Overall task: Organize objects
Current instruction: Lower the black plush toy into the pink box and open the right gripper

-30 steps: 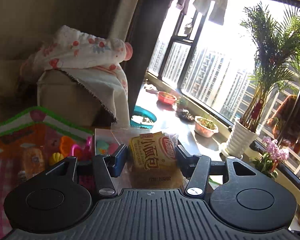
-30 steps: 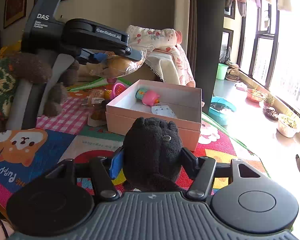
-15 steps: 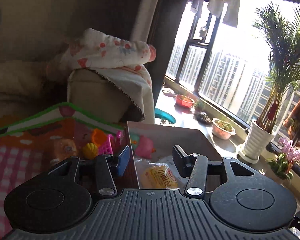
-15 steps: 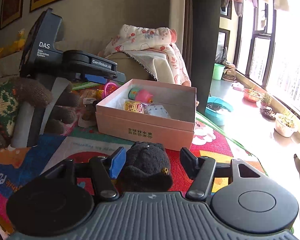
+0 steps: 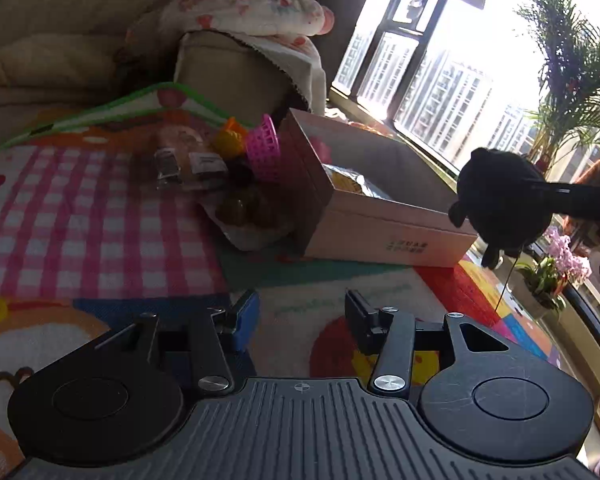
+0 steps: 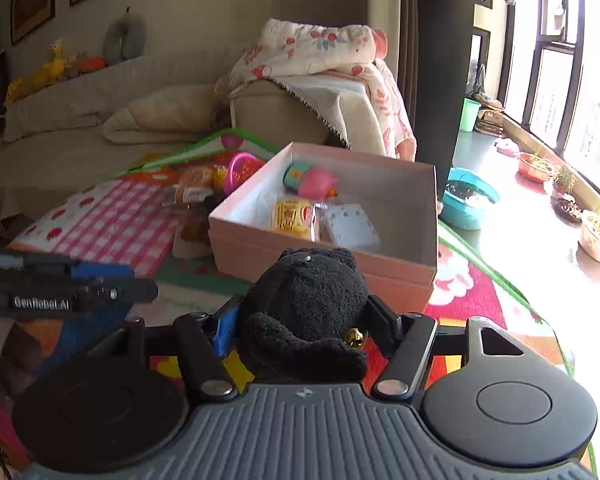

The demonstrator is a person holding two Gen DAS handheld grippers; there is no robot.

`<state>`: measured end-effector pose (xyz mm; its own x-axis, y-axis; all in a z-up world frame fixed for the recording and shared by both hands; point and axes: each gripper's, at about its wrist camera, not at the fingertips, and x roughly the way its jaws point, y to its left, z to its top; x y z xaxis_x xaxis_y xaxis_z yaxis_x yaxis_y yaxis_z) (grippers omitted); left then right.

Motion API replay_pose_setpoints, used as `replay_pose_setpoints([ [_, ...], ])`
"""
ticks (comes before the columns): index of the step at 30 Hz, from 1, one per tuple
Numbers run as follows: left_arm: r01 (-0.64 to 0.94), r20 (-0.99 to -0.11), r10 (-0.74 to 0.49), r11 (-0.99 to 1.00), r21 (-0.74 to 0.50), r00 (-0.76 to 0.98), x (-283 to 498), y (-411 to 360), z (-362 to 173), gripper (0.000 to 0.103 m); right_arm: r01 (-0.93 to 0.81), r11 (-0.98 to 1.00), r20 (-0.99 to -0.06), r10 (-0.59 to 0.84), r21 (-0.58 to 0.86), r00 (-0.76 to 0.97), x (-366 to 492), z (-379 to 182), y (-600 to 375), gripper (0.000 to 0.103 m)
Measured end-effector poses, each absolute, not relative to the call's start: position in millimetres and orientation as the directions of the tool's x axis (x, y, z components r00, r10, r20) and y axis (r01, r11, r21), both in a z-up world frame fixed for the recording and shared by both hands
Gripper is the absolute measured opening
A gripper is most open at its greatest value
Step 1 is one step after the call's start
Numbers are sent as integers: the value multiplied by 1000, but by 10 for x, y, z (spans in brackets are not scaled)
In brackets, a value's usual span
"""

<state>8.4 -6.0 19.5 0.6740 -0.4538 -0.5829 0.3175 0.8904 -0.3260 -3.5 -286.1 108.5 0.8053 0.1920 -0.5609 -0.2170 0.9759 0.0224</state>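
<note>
You are working over a bright play mat (image 5: 324, 300) spread on the floor of a living room, with a beige sofa (image 6: 100, 120) at the back and tall windows (image 5: 452, 80) on the right.

Nearest to you, your left gripper (image 5: 300, 320) hangs just above the mat with its jaws spread wide and nothing between them. Your right gripper (image 6: 302, 316) has its jaws pressed in on a black plush toy (image 6: 304, 300), whose small gold bell (image 6: 356, 336) shows beside the right finger. In the left wrist view, that same toy hangs in the air in front of the near right corner of the box, gripped from the right.

Just beyond sits the pink cardboard box (image 6: 320, 264), open at the top, resting on the mat. Inside it lie a yellow snack packet (image 6: 292, 212), a pale spotted packet (image 6: 350, 226) touching it on the right, and a pink and teal toy (image 6: 308, 180) toward the back wall.

To the left of the box, loose things crowd together on the pink checked part of the mat: a clear tray of brown round pieces (image 5: 248, 212) touching the box's side, wrapped bread (image 5: 180, 156), a magenta toy basket (image 5: 264, 152) and a small orange and yellow toy (image 5: 230, 140).

Farther back, a flowered blanket (image 6: 320, 52) drapes over the sofa arm. A teal basin (image 6: 466, 202) sits beyond the box's right corner, and potted plants (image 5: 572, 64) stand along the window ledge.
</note>
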Motion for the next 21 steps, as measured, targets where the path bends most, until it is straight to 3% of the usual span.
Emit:
replay_pose_setpoints([
  [4, 289, -585, -444, 894, -343, 679, 102, 22, 147, 52, -150, 989, -425, 135, -1, 895, 330, 1578, -2911, 64],
  [8, 270, -586, -436, 896, -353, 683, 79, 111, 120, 52, -71, 992, -343, 30, -108, 939, 819, 1668, -2844, 69],
  [11, 254, -586, -425, 900, -354, 690, 69, 210, 105, 52, -53, 993, -382, 10, -101, 924, 1080, 1598, -2907, 82],
  [13, 238, -591, -415, 904, -356, 692, 81, 268, 78, 52, -65, 997, -400, 48, -31, 915, 1081, 1555, -3002, 85],
  [16, 217, -598, -402, 908, -359, 693, 117, 298, 35, 52, -56, 998, -402, 66, 37, 913, 979, 1479, -3112, 99],
  [21, 227, -593, -414, 903, -365, 691, 120, 238, 17, 52, -29, 1000, -418, 28, 4, 908, 789, 1297, -3192, 103],
])
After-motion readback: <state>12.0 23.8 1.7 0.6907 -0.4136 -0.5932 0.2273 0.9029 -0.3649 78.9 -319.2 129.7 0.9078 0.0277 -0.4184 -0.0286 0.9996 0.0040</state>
